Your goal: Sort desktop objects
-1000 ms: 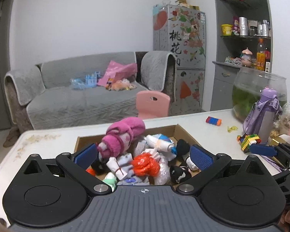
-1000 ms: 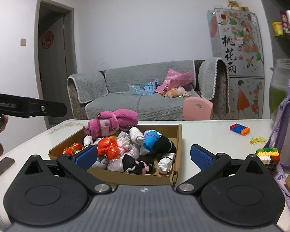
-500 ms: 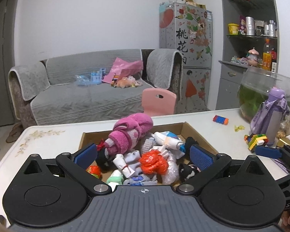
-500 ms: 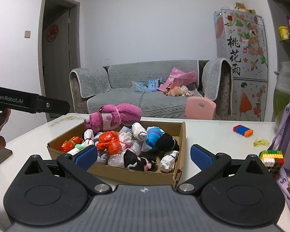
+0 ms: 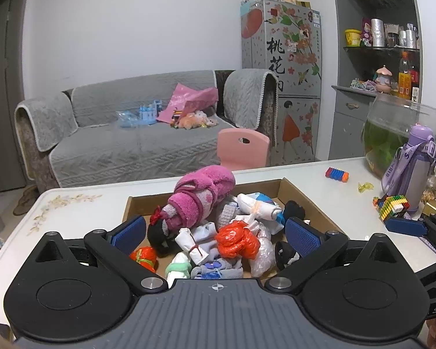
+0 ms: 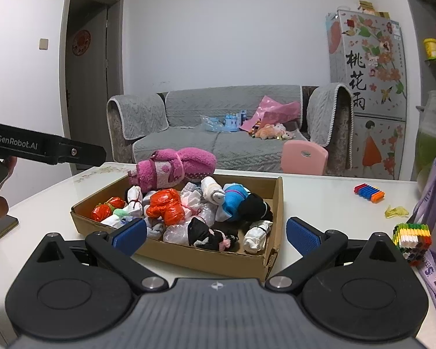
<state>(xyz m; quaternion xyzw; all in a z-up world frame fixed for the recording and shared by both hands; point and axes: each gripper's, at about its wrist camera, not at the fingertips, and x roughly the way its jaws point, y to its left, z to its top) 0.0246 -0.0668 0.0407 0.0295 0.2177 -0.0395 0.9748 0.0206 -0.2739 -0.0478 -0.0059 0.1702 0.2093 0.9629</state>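
**Box already packed, loose toys yet to be gathered**

While both grippers hang above the table with nothing in them, the sorting looks only partly done. The left gripper [image 5: 215,234] has its blue pads spread wide, and the cardboard box [image 5: 311,200] sits directly ahead of and below it, heaped with rolled socks, an orange bundle [image 5: 237,238] and a pink fleece roll [image 5: 203,197] lying on top at the far side. The right gripper [image 6: 216,234] is equally wide and empty, with the same box ahead and slightly to its left. Still out on the white table [image 6: 319,203], ahead and to the right of the right gripper, lie a striped block stick [image 6: 368,193], a small yellow piece [image 6: 396,211] and a multicoloured brick stack [image 6: 412,242] near the purple bottle [image 5: 412,174]. Those loose pieces are probably what remains.
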